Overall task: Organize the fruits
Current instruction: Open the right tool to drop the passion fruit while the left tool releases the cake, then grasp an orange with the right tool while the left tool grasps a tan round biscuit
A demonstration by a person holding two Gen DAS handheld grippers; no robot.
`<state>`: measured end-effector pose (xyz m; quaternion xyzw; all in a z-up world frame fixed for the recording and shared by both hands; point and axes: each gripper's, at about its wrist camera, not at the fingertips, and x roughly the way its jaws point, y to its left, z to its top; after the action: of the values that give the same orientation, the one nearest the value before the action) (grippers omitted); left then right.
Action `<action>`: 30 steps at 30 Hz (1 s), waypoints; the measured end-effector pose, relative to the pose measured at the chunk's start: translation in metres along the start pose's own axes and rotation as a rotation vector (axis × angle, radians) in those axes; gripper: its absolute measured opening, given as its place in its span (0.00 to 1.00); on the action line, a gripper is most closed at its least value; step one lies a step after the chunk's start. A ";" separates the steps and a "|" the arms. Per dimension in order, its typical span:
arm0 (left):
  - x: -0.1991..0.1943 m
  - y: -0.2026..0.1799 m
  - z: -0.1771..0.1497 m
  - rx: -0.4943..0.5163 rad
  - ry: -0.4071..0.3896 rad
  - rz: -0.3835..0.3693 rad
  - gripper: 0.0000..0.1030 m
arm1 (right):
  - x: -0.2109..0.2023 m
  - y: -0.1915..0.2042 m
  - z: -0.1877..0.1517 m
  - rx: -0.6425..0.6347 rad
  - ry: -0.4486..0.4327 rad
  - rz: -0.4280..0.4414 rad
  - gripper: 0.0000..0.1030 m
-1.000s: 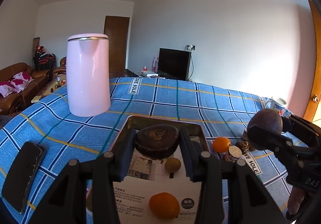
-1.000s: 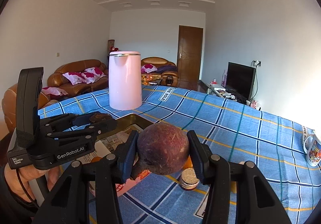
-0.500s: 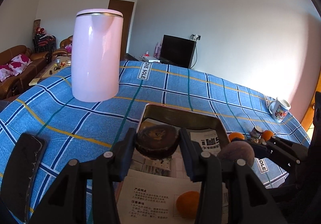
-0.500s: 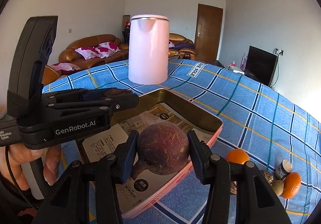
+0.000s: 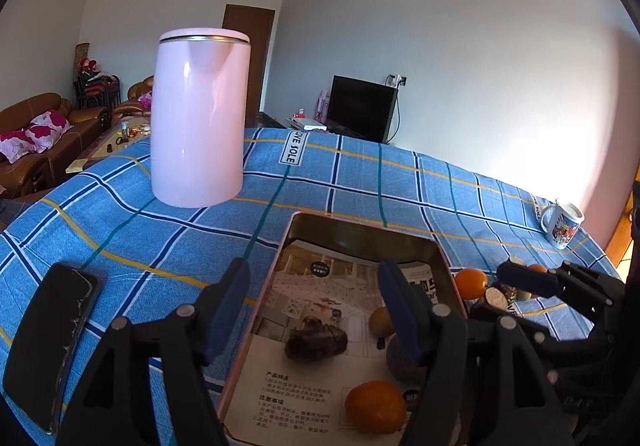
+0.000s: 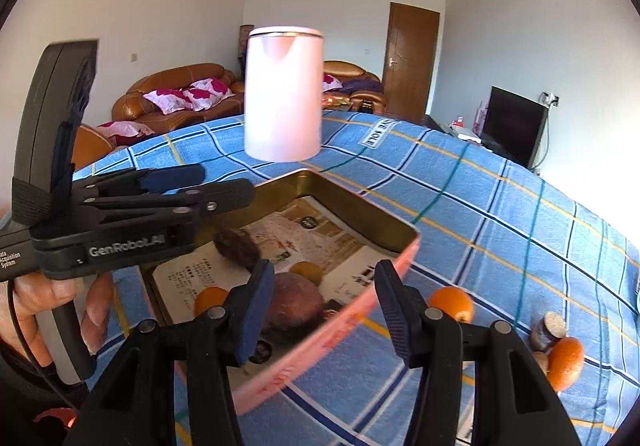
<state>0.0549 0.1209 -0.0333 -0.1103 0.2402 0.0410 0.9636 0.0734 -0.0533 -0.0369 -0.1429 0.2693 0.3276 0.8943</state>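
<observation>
A pink-rimmed metal tray lined with printed paper lies on the blue checked cloth. In it lie a dark brown fruit, a round reddish-brown fruit, a small yellowish fruit and an orange. My left gripper is open and empty above the tray. My right gripper is open and empty just above the tray's near rim. Outside the tray lie an orange, another orange and a cut dark fruit.
A tall pink kettle stands beyond the tray. A black phone lies at the left edge. A printed mug stands at the far right. A small jar stands by the loose oranges.
Both grippers have opened. The dark brown fruit left my left gripper and the reddish-brown fruit left my right gripper; both now lie in the tray.
</observation>
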 end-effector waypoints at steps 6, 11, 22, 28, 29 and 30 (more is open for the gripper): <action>-0.001 -0.025 -0.001 0.027 -0.017 -0.023 0.79 | -0.003 -0.079 -0.005 0.168 0.053 -0.155 0.53; 0.001 -0.034 -0.003 0.041 -0.009 -0.028 0.79 | 0.023 -0.091 -0.002 0.200 0.157 -0.142 0.53; -0.007 -0.053 -0.003 0.089 -0.017 -0.058 0.79 | 0.069 -0.087 -0.007 0.230 0.335 -0.064 0.36; -0.009 -0.088 -0.004 0.161 -0.014 -0.106 0.79 | 0.028 -0.095 -0.004 0.269 0.169 -0.068 0.36; -0.008 -0.095 -0.004 0.175 -0.011 -0.114 0.79 | 0.017 -0.097 -0.004 0.275 0.139 -0.078 0.36; -0.008 -0.102 -0.005 0.188 -0.009 -0.121 0.79 | 0.004 -0.099 -0.007 0.278 0.111 -0.095 0.36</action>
<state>0.0589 0.0205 -0.0138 -0.0338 0.2315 -0.0393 0.9715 0.1391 -0.1282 -0.0369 -0.0480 0.3539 0.2362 0.9037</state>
